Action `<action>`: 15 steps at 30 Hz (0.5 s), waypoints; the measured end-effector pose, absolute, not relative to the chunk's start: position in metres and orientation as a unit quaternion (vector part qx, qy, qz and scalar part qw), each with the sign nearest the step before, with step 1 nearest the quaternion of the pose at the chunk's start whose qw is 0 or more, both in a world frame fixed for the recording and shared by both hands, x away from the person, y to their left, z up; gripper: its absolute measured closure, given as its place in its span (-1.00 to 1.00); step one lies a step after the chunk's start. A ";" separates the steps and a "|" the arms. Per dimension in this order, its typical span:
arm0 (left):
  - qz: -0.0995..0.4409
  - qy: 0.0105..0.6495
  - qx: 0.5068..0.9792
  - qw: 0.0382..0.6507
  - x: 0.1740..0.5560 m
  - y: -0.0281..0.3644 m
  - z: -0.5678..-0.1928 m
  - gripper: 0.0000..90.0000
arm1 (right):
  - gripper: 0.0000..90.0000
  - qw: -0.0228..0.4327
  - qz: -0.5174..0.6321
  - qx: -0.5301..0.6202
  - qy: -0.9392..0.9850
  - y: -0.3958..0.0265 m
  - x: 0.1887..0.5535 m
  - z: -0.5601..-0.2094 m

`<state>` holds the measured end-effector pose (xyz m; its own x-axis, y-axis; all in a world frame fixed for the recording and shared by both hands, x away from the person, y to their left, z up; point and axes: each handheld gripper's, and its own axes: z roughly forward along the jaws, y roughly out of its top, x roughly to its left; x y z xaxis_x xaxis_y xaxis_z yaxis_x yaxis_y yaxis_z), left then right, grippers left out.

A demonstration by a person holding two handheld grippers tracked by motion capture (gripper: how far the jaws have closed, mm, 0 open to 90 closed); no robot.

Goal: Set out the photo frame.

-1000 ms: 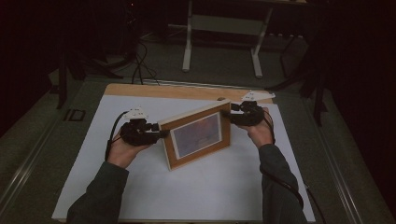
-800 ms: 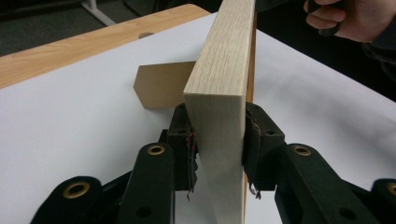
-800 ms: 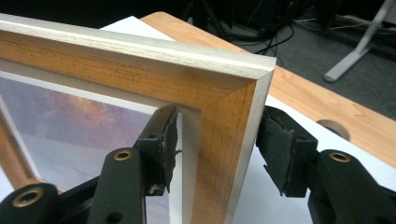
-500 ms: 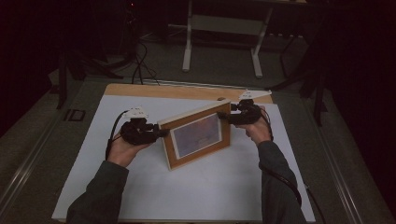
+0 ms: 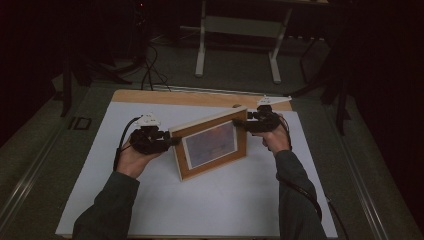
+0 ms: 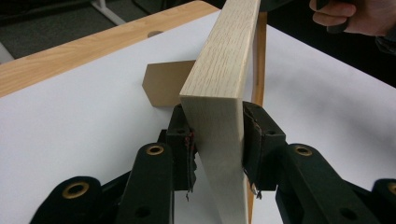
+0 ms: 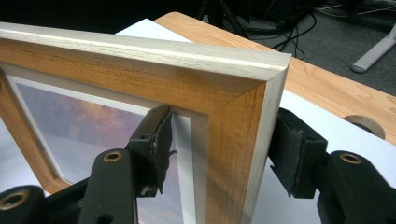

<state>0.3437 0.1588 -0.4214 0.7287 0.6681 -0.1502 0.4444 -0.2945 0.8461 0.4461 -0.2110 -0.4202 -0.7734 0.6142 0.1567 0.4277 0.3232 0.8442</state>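
Since a second ago, almost nothing has moved: the wooden picture frame with a pale edge [image 5: 212,145] stands in the same spot. Nearest, two forearms in dark sleeves [image 5: 112,207] reach over the white sheet on the desk [image 5: 210,205]. The left gripper [image 5: 169,142] pinches the frame's left side, and its jaws press both faces. The right gripper [image 5: 241,121] squeezes the top right corner. Behind the frame, its brown cardboard stand [image 6: 166,84] touches the sheet.

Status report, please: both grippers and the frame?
Left gripper shut on picture frame, left edge. Right gripper shut on its upper right corner. Frame upright on white table. Nothing in the way.
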 end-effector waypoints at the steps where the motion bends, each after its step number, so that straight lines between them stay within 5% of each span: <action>1: 0.118 0.350 0.796 0.480 0.344 0.159 -0.421 0.50 | -0.04 0.097 0.484 0.323 0.808 -0.211 0.446 -0.420; 15: 0.138 0.358 0.795 0.471 0.347 0.154 -0.421 0.44 | 0.07 0.100 0.480 0.332 0.806 -0.216 0.444 -0.419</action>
